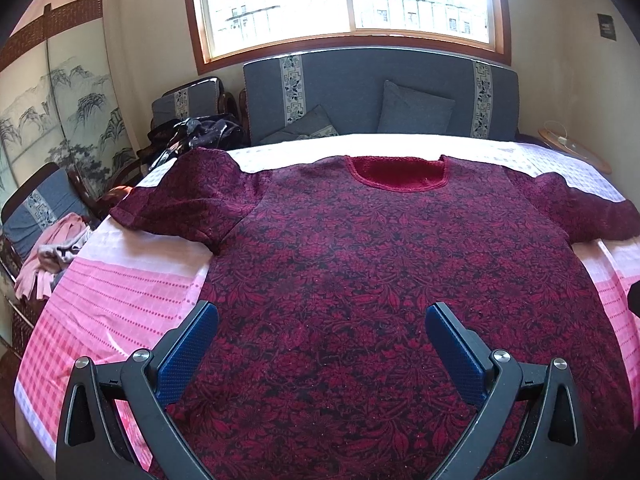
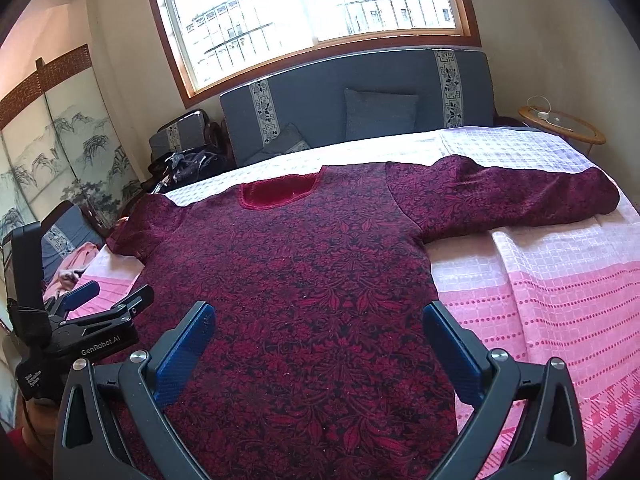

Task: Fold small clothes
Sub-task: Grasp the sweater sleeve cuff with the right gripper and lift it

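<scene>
A dark red floral sweater (image 1: pixel 360 264) (image 2: pixel 288 276) lies flat and face up on the pink checked bedspread (image 1: pixel 120 292) (image 2: pixel 552 280), neck towards the window, both sleeves spread out sideways. My left gripper (image 1: pixel 320 316) hovers open over the sweater's lower body, blue pads wide apart with nothing between them. My right gripper (image 2: pixel 318 316) is also open above the lower body, its right finger near the sweater's right side edge. In the right wrist view the left gripper (image 2: pixel 108 296) shows open at the sweater's left edge.
A grey headboard (image 1: pixel 380 92) with grey cushions (image 2: pixel 380 114) stands behind the bed under a window. Chairs with a pile of pink clothes (image 1: pixel 52 256) and dark items (image 1: pixel 192 132) sit at the left. A round side table (image 2: pixel 560 124) stands at the far right.
</scene>
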Demonstrator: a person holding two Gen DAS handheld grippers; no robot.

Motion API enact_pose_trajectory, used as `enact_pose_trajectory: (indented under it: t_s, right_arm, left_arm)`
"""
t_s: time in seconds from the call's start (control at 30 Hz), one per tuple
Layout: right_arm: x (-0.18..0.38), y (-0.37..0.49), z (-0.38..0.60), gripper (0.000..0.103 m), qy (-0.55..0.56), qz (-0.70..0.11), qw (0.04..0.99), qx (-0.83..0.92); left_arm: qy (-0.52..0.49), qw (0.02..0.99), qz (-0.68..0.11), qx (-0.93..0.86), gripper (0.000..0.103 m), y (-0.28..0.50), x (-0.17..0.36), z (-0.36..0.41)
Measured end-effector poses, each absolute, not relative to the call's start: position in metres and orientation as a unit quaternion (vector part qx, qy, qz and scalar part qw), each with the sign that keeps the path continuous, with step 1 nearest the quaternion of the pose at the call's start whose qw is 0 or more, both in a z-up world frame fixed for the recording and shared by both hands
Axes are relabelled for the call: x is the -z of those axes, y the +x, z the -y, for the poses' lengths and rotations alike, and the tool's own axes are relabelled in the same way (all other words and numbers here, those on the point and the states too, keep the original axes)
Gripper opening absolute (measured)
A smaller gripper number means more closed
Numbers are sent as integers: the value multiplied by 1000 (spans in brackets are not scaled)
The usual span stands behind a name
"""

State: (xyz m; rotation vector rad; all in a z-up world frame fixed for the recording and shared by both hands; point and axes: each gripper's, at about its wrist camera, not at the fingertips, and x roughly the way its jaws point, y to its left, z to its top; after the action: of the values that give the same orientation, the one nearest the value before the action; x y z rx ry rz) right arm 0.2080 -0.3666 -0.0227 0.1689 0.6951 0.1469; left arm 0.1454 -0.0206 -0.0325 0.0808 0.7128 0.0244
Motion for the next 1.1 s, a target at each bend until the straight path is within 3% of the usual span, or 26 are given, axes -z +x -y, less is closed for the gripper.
enact_pose_trajectory:
  t_s: [0.37,0.73,0.9,1.1]
  right_arm:
    - [33,244,493,102,173,-342,924,2]
    - [56,279,710,69,351,-325,871,113]
    - [68,302,779,61,421,-320,838,137]
    - [81,327,811,61,445,-317,822,160]
  left_arm:
    - [39,955,-294,12,102,149,50,14]
    - [30,936,-348,46,102,164,67,18]
    - [27,938,-342,42,102,161,66,16]
    - [29,931,-362,40,102,169,71,16]
